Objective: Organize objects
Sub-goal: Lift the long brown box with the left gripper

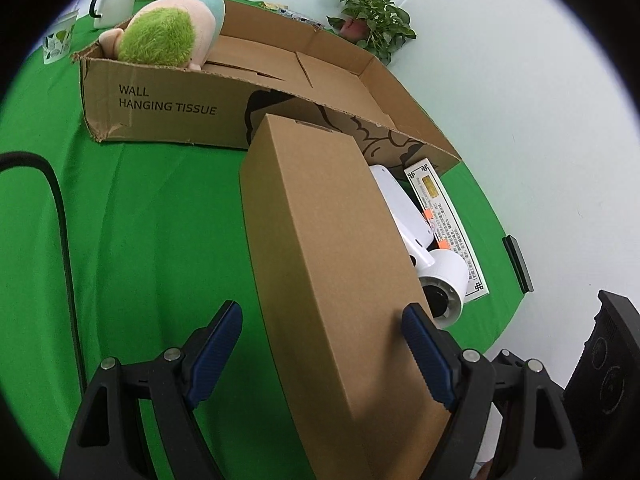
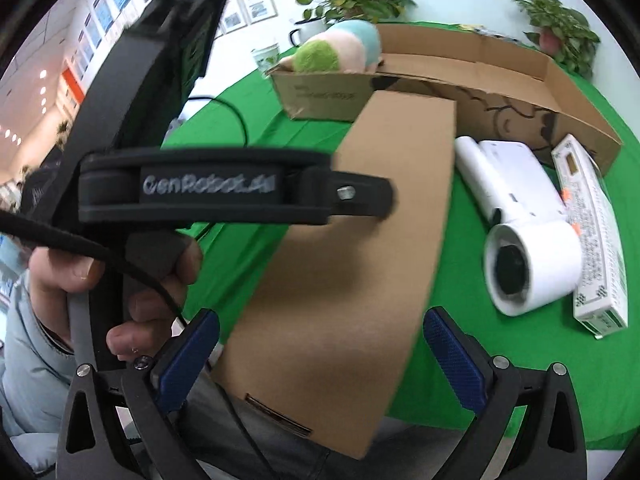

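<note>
The left tongs (image 1: 320, 360) are spread wide around the near end of a flat brown box (image 1: 320, 248); one blue pad (image 1: 426, 356) is touching its right edge while the other is standing clear on the left, so they are bracketing the box rather than pinching it. The right tongs (image 2: 320, 360) are also gaping wide with nothing gripped, the box end sitting between them, its near end overhanging the tabletop (image 1: 140, 220) edge. Both seem placed to steady or take it by its long sides, probably for moving toward the carton (image 1: 168, 108) behind, which is holding a plush toy (image 1: 164, 36) at one end and looking free elsewhere.

The box is plain kraft card, long, shallow, closed, with a tuck slot at each end. It is lying on the green tabletop, just beside a white projector (image 2: 520, 232) and a white packet (image 2: 592, 240)
</note>
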Motion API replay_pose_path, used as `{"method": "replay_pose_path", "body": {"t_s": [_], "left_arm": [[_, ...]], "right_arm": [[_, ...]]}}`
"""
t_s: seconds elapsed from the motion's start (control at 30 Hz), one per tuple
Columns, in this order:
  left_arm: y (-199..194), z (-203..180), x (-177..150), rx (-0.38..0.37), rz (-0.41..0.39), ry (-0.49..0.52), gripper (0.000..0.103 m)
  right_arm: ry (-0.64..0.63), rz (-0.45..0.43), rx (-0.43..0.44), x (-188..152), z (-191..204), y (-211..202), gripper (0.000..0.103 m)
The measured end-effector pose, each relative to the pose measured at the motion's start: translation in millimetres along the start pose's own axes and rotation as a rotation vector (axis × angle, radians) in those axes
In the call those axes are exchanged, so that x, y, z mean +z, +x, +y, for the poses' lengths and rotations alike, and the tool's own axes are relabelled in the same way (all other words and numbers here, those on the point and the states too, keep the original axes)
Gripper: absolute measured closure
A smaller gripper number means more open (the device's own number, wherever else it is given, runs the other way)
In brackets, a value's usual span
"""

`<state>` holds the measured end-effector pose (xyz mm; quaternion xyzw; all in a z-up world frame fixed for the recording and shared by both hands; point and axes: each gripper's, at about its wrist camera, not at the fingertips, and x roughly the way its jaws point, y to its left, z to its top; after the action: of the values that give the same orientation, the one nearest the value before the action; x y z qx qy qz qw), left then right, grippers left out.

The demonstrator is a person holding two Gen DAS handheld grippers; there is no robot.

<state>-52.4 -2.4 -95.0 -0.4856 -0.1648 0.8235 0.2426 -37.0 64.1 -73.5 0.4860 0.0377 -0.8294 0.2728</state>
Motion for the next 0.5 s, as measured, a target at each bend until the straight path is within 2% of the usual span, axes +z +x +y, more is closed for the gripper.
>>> {"method": "replay_pose_path", "body": {"t_s": [0.27, 0.3, 0.5], "left_arm": [[8, -1, 0, -0.053, 0.048, -0.021, 0.021], [9, -1, 0, -0.065, 0.057, -0.025, 0.021], [13, -2, 0, -0.094, 0.081, -0.026, 0.021]], "right_arm": [[-0.014, -0.03, -0.061, 0, -1, 3, 0.003], [-0.024, -0.035, -0.059, -1, 1, 2, 0.006], [-0.03, -0.05, -0.031, -4, -3, -2, 0.007]]}}
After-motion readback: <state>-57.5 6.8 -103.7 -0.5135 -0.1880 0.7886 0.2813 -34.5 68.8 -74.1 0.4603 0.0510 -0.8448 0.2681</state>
